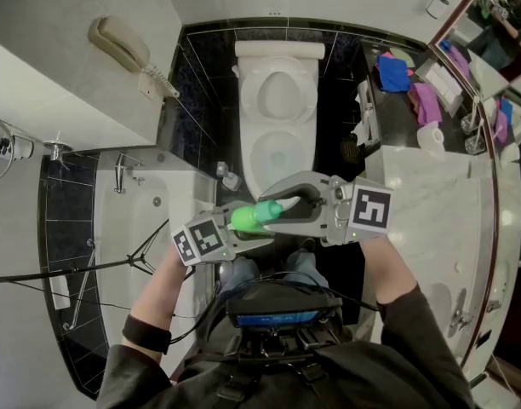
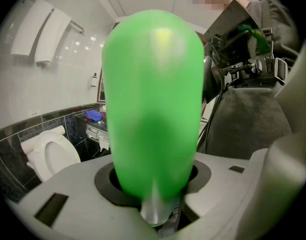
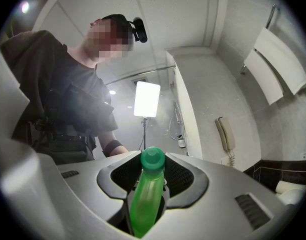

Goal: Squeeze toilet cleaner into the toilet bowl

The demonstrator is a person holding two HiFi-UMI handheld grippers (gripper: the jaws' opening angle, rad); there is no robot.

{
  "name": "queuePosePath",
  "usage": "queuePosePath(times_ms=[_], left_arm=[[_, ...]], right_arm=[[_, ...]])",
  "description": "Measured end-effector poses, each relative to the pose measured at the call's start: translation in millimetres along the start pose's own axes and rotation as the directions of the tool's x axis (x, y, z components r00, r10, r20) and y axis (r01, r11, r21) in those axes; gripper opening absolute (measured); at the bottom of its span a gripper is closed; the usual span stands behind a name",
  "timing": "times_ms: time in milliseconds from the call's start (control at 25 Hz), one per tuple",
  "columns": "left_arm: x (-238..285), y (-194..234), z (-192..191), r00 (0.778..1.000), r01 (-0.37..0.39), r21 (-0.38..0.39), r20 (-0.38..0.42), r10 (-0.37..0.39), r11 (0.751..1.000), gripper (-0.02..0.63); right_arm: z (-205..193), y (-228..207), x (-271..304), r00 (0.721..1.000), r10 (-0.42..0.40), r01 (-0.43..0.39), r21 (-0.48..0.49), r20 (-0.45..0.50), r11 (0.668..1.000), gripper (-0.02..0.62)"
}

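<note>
The dark tiled floor point(image 1: 339, 126) carries the white toilet point(image 1: 277, 118), with a small pale container point(image 1: 231, 180) beside its base; to the right, a dark counter point(image 1: 395, 118) bears a blue cloth point(image 1: 393, 73), a pink cloth point(image 1: 426, 102) and a white roll point(image 1: 430, 135).

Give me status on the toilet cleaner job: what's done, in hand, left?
Done: the green bottle is picked up and the toilet lid is up.
In hand: the left gripper clamps the bottle's body and the right gripper its neck. The cap looks to be still on.
Left: open it, aim at the toilet bowl and squeeze. No cleaner is visible there.
</note>
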State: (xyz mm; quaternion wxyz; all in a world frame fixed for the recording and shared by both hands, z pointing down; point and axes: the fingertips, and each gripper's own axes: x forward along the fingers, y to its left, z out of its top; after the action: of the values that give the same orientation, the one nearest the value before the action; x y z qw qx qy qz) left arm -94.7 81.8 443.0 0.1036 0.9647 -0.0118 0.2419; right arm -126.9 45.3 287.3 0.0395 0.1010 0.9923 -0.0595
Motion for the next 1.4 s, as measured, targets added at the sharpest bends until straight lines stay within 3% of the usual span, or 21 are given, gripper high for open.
queuePosePath(times_ms=[440, 1400], left_arm=[[-0.1, 4.5, -4.7, 1.000, -0.004, -0.019, 0.001, 0.004, 1.000, 0.192], [4.9, 6.1, -5.0, 1.000, -0.015, -0.012, -0.014, 0.015, 1.000, 0.192]], right_arm=[[-6.1, 0.1, 1.4, 0.999, 0.029, -0.029, 0.009, -0.016, 1.000, 0.160], [-16.3, -4.2, 0.4, 0.999, -0.004, 0.005, 0.017, -0.042, 1.000, 0.163]])
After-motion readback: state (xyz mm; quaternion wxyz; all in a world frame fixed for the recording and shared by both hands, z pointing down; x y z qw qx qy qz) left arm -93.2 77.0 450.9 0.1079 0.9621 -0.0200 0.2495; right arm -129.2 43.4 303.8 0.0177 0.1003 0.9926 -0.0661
